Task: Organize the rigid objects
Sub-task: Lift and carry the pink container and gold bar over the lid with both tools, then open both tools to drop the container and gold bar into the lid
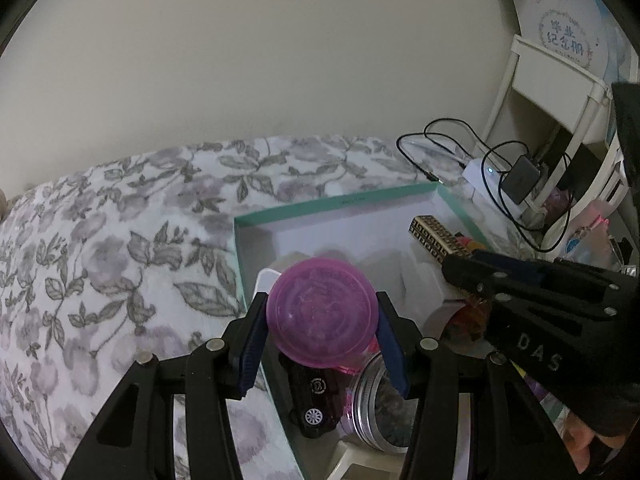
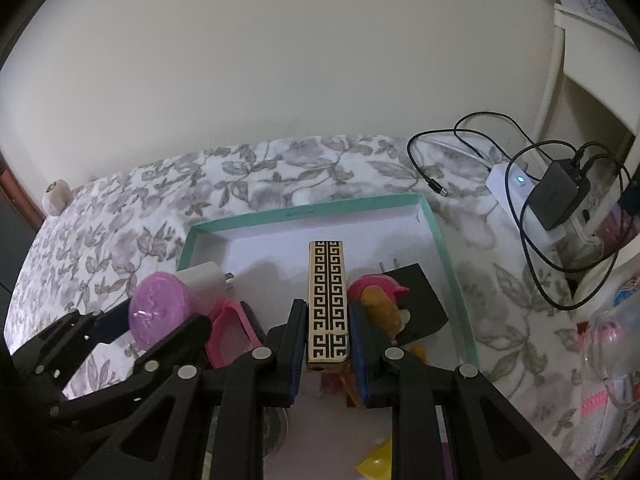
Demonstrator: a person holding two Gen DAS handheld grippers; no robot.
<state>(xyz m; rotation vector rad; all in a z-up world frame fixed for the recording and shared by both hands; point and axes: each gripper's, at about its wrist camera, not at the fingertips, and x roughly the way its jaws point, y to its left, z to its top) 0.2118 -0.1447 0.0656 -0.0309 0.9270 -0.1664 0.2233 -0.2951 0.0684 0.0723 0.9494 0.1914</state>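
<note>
My left gripper [image 1: 322,334] is shut on a round purple container [image 1: 322,312], its blue pads pressing on both sides. It hangs over the near left part of a teal-rimmed box [image 1: 336,203], above a black toy car [image 1: 316,394] and a metal-lidded glass jar [image 1: 380,404]. My right gripper [image 2: 326,320] is shut on a long cream bar with a black key pattern [image 2: 327,292], held over the box [image 2: 304,210]. Inside the box lie a white plug [image 2: 204,280], a pink piece [image 2: 232,332], a black adapter [image 2: 420,300] and an orange-pink toy [image 2: 380,304].
The box rests on a floral bedspread [image 2: 120,232] against a plain wall. To the right lie a white power strip [image 2: 516,188] with a dark charger and looping black cables [image 2: 532,264], a white shelf [image 1: 560,80] and a clear plastic bottle [image 2: 612,332].
</note>
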